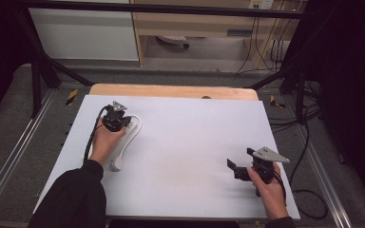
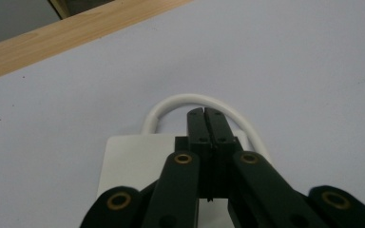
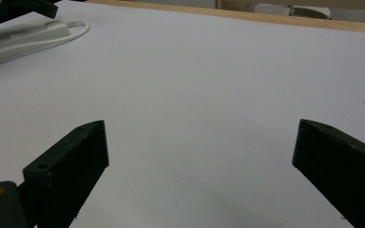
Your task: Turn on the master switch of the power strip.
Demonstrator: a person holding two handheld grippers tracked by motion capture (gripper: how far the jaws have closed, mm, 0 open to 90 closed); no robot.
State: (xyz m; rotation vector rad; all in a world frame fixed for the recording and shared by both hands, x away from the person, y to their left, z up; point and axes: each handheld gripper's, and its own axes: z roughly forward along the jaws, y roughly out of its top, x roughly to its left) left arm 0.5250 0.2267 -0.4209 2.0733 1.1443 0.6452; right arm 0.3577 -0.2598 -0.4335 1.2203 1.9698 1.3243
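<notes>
Left tongs are over the far end of the white power strip, jaws pressed flat together with nothing between them. In the left gripper view the closed tips sit just above the strip's end where the white cable loops out. I read this as pressing or nudging with closed tips, maybe at a switch, but I can't tell whether they actually touch the plastic.

Right tongs are well apart from it, near the right front of the table, jaws spread wide and empty, idle over bare surface.

The strip lies at the left side of the table, long axis running toward me, cable curving round its far end and back alongside it.

Next move, my guess: either push down with the closed tips, or open them and straddle the strip's body to grab it. Right side should come across to steady it.

Materials: strip is smooth hard plastic, boxy with rounded corners; cable round, rubbery, springy. Table is a matte white sheet over a wooden edge, low friction, so the strip will likely slide
</notes>
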